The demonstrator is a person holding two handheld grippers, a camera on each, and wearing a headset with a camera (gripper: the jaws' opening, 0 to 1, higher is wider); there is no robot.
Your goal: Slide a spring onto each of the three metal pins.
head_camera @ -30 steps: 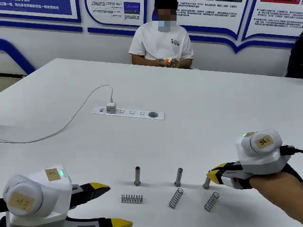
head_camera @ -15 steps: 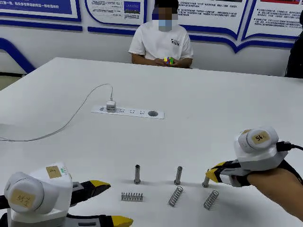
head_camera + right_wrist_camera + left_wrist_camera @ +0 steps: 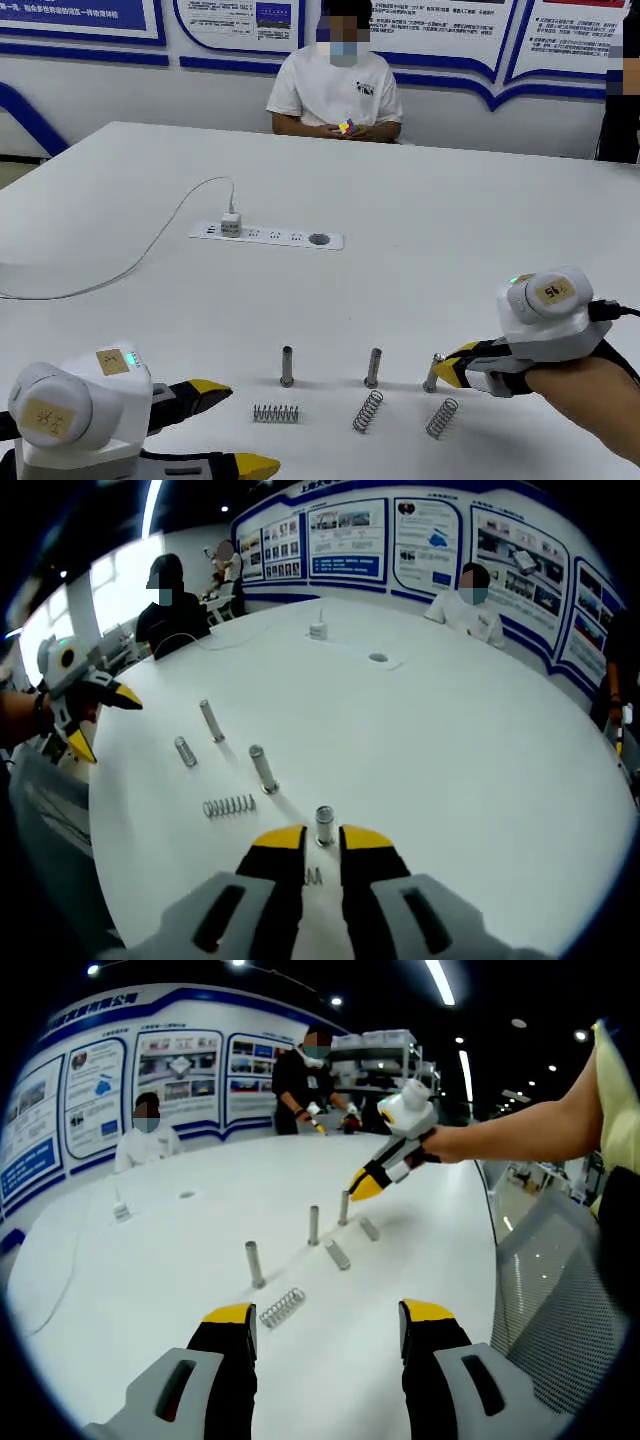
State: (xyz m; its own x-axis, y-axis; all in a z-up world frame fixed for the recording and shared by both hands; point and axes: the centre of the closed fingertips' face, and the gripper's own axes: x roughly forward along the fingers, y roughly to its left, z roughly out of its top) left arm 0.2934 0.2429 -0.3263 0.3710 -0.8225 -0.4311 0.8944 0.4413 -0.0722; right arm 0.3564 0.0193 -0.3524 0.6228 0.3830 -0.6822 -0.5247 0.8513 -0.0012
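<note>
Three short metal pins stand in a row near my edge of the table. They're plain steel with a slightly wider foot: the left pin point(image 3: 287, 366), the middle pin point(image 3: 373, 367) and the right pin point(image 3: 432, 372). A coiled wire spring lies just in front of each.

The right gripper point(image 3: 322, 838) has its yellow-tipped jaws pulled in to a narrow gap on either side of the right pin's top. I honestly can't tell if they're pinching it or just flanking it. The left gripper point(image 3: 328, 1312) hovers low at the near left, jaws spread wide with nothing in them.

The surface is a big white table point(image 3: 450, 230) with a power strip point(image 3: 268, 236) further out. A charger point(image 3: 231, 224) is plugged in, and its cable point(image 3: 150, 255) trails off left. A seated person point(image 3: 333, 85) at the far side holds a colour cube point(image 3: 346, 127), with blue-and-white posters point(image 3: 80, 15) behind.

The left and middle pins point straight up, while the right one leans a bit in the head view. The left spring point(image 3: 276, 413) lies crosswise, parallel to the row. The middle spring point(image 3: 368, 411) and right spring point(image 3: 442, 418) lie diagonally, far ends angled right.
</note>
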